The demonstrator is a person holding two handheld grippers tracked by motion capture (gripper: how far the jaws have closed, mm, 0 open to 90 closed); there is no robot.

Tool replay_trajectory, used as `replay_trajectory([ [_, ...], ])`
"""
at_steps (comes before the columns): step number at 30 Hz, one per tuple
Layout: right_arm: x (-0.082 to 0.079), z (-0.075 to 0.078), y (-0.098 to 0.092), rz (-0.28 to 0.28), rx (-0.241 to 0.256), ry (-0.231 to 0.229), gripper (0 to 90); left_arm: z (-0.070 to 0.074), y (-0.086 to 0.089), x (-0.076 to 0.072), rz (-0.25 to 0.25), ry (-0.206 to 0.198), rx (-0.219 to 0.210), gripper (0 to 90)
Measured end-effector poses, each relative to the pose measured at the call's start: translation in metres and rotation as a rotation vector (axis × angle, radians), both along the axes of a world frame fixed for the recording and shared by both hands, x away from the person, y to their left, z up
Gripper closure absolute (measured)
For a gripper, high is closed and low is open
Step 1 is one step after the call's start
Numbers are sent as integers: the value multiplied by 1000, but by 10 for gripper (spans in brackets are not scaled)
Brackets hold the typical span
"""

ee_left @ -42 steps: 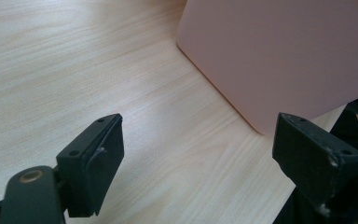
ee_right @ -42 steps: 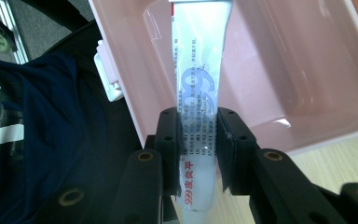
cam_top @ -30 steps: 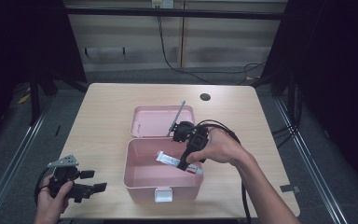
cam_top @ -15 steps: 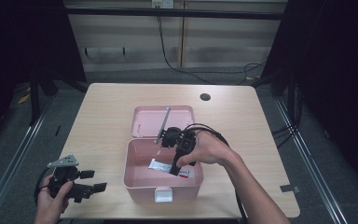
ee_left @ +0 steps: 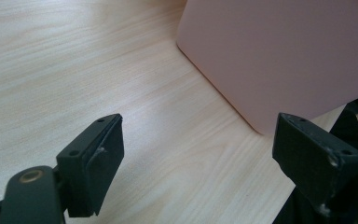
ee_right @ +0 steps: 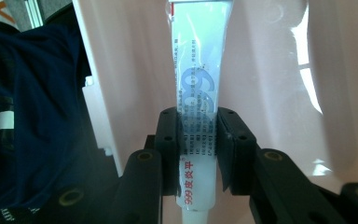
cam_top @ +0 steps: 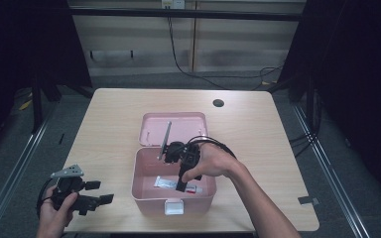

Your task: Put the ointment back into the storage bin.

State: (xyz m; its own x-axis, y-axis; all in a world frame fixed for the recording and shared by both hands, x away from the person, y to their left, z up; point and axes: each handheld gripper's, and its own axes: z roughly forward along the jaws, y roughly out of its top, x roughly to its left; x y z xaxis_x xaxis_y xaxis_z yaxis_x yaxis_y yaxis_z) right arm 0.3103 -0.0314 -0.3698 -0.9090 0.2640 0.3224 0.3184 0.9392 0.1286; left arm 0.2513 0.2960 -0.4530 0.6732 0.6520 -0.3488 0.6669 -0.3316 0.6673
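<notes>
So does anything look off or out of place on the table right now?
Nothing stands out. The pink box sits square on the table with its lid lying open behind it. The right gripper is shut on a white tube inside the box; the left gripper rests open beside it. No spills or damage show.

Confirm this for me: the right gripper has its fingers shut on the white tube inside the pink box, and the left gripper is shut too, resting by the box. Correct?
Not quite. The left gripper is open: the left gripper view shows its fingers wide apart over bare table beside the pink box. The rest holds: the right gripper is shut on the white tube inside the box.
</notes>
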Motion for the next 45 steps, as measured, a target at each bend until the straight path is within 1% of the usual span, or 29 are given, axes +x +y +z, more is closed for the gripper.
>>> replay_trajectory([
  [2, 1, -5, 3, 19, -6, 6, 717, 0, 0, 0, 0, 0, 0, 166],
  [5, 1, -8, 6, 37, -16, 9, 717, 0, 0, 0, 1, 0, -1, 166],
  [9, 1, -12, 8, 45, -13, 3, 717, 0, 0, 0, 0, 1, 0, 166],
  [12, 1, -16, 10, 53, -20, 8, 717, 0, 0, 0, 1, 0, -1, 166],
  [15, 1, -22, 13, 59, -12, 13, 717, 0, 0, 0, 0, 0, -1, 166],
  [21, 1, -27, 19, 85, -18, 18, 716, 0, 0, 0, 0, -2, -4, 166],
  [25, 0, -36, 23, 103, -21, 27, 717, 0, 1, 0, -5, 0, -4, 166],
  [27, 1, -38, 24, 105, -23, 35, 717, 1, 1, 0, -4, 0, -4, 166],
  [31, 1, -43, 25, 103, -25, 34, 717, 0, 1, 0, -6, 0, -4, 166],
  [32, 2, -44, 26, 111, -29, 32, 716, 1, 1, 0, -4, 0, -4, 166],
  [34, 1, -48, 27, 114, -27, 43, 716, 0, 1, 0, -6, 0, -3, 166],
  [36, 1, -54, 31, 115, -41, 47, 716, 0, 1, 0, -6, 0, -1, 166],
  [43, 0, -64, 35, 122, -34, 65, 716, 0, 1, 0, -4, 1, -4, 166],
  [44, 0, -65, 35, 128, -43, 69, 716, 0, 1, 0, -6, 0, -3, 166],
  [45, 0, -69, 37, 121, -42, 73, 716, 0, 1, 0, -5, 1, -4, 166],
])
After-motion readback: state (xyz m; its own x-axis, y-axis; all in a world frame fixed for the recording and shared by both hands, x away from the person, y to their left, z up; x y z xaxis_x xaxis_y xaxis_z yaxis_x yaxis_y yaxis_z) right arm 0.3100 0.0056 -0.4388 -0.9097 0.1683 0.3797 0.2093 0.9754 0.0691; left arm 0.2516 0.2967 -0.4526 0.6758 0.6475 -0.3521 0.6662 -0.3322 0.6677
